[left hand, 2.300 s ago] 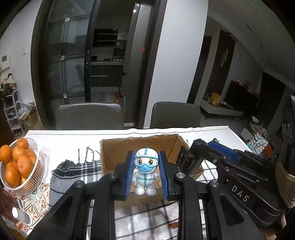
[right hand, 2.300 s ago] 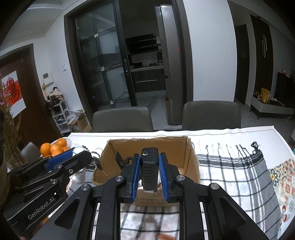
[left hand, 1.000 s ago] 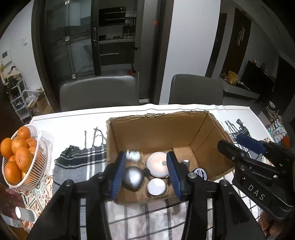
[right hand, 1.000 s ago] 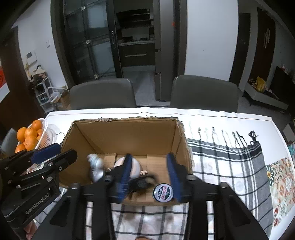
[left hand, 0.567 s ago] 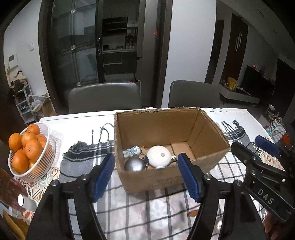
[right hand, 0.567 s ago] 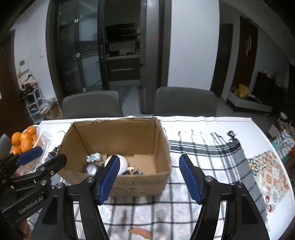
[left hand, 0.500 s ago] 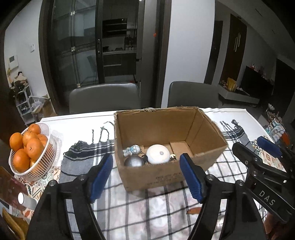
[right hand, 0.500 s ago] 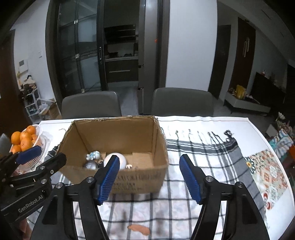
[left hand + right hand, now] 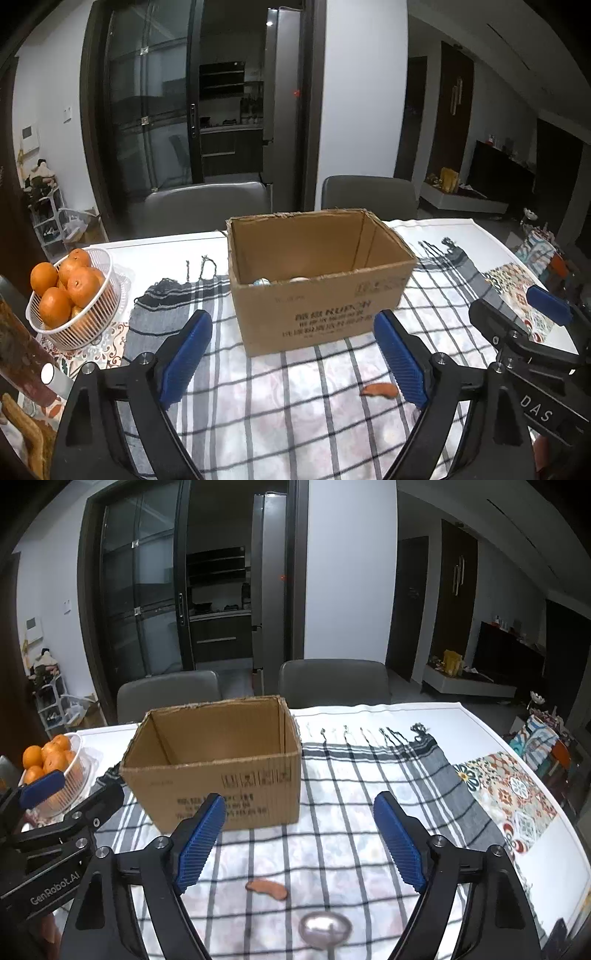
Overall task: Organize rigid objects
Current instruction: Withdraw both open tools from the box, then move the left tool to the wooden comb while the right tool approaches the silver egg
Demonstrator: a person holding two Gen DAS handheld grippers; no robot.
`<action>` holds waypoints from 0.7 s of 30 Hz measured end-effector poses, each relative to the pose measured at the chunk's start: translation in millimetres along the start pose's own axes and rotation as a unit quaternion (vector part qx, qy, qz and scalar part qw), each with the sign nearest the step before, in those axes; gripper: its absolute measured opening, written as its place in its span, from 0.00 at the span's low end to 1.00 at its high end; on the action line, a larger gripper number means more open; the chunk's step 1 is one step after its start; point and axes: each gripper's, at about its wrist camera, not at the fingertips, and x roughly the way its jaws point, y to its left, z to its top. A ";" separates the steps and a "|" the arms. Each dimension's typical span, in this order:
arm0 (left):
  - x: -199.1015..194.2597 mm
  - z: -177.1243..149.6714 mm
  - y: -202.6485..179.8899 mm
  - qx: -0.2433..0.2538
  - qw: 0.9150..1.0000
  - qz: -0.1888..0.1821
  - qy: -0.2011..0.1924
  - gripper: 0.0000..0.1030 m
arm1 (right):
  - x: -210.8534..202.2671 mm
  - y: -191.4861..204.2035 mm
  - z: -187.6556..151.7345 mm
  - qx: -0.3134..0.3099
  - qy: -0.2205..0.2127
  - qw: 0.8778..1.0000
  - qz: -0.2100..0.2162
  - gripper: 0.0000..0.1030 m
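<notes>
An open cardboard box [image 9: 317, 295] stands on the checked cloth in the middle of the table; it also shows in the right wrist view [image 9: 221, 771]. Only the tops of a small figurine [image 9: 261, 282] and a white round object [image 9: 300, 279] show over its front wall. My left gripper [image 9: 293, 356] is open and empty, held back in front of the box. My right gripper [image 9: 300, 840] is open and empty, also in front of the box. A metal spoon [image 9: 325, 928] lies on the cloth below the right gripper.
A white basket of oranges [image 9: 70, 295] stands at the table's left; it also shows in the right wrist view [image 9: 51, 768]. A small orange scrap [image 9: 266, 888] lies on the cloth in front of the box. Two grey chairs [image 9: 332, 683] stand behind the table.
Both grippers let go of their objects into the box, opened wide and drew back and down from it. The box's inside is now mostly hidden by its front wall.
</notes>
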 end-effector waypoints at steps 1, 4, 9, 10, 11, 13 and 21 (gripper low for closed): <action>-2.2 -3.1 -0.6 0.003 1.000 -0.001 -0.001 0.88 | -2.8 0.1 -3.1 0.000 -0.001 1.000 -0.001 0.83; -6.7 -12.7 -1.8 0.008 1.000 -0.003 -0.002 0.89 | -12.1 -0.4 -14.7 0.003 -0.006 1.000 -0.011 0.86; -7.8 -32.0 -5.8 0.019 1.000 -0.012 0.007 0.89 | -22.0 -2.8 -38.0 0.014 -0.009 0.999 -0.028 0.89; -7.2 -35.7 -7.3 0.021 1.000 -0.013 0.009 0.89 | -21.9 -3.6 -42.0 0.017 -0.008 0.999 -0.029 0.89; -7.0 -38.8 -8.9 0.023 1.000 -0.013 0.011 0.89 | -21.6 -5.0 -46.6 0.020 -0.006 0.999 -0.030 0.89; -4.8 -45.9 -11.9 0.025 0.999 -0.014 0.015 0.89 | -21.5 -6.8 -56.3 0.026 -0.001 0.999 -0.032 0.89; 15.2 -66.2 -17.1 0.024 0.998 -0.026 0.047 0.89 | -8.1 -16.7 -86.9 0.036 0.029 0.998 -0.041 0.89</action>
